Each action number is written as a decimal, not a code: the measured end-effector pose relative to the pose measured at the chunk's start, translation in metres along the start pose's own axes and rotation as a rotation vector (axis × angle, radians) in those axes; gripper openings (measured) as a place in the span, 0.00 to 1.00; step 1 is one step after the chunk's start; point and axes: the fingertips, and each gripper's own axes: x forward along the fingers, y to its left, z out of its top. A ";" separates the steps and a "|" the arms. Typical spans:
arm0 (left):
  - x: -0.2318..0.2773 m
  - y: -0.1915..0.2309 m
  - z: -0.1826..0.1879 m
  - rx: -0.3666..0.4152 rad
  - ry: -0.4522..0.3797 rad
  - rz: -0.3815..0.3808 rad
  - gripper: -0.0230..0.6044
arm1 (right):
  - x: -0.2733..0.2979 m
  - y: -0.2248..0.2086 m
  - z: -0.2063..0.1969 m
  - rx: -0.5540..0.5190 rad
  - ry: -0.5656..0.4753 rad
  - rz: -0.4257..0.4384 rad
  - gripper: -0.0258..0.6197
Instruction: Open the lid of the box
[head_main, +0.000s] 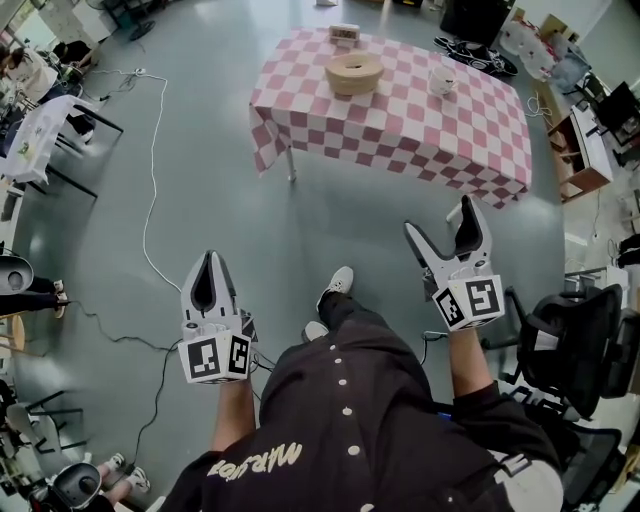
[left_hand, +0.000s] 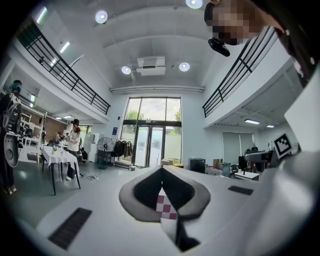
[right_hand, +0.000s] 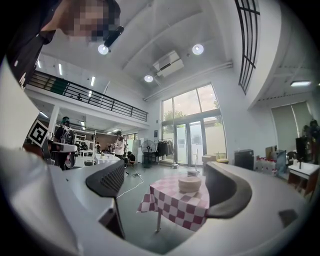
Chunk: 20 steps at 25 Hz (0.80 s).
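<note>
A round tan box with its lid on (head_main: 354, 73) sits on a table with a red-and-white checked cloth (head_main: 400, 120), far ahead of me. The same box (right_hand: 190, 184) shows between the jaws in the right gripper view, on that table (right_hand: 172, 207). My left gripper (head_main: 209, 270) is shut, held low over the floor at the left. My right gripper (head_main: 445, 233) is open and empty, held over the floor short of the table's near edge. In the left gripper view the closed jaws leave only a sliver of checked cloth (left_hand: 166, 206) visible.
A small device (head_main: 344, 34) and a white mug (head_main: 442, 80) also stand on the table. A white cable (head_main: 152, 190) trails across the grey floor at the left. An office chair (head_main: 575, 335) is at my right, another table (head_main: 40, 130) at the far left.
</note>
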 end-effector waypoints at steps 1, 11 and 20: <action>0.005 0.002 0.001 0.000 0.002 0.004 0.05 | 0.006 -0.002 0.000 0.004 0.000 0.000 0.81; 0.066 0.009 0.011 0.003 -0.011 -0.026 0.05 | 0.052 -0.014 -0.002 0.031 0.002 -0.017 0.81; 0.115 0.023 0.004 -0.006 0.004 -0.041 0.05 | 0.092 -0.029 -0.009 0.033 0.023 -0.048 0.81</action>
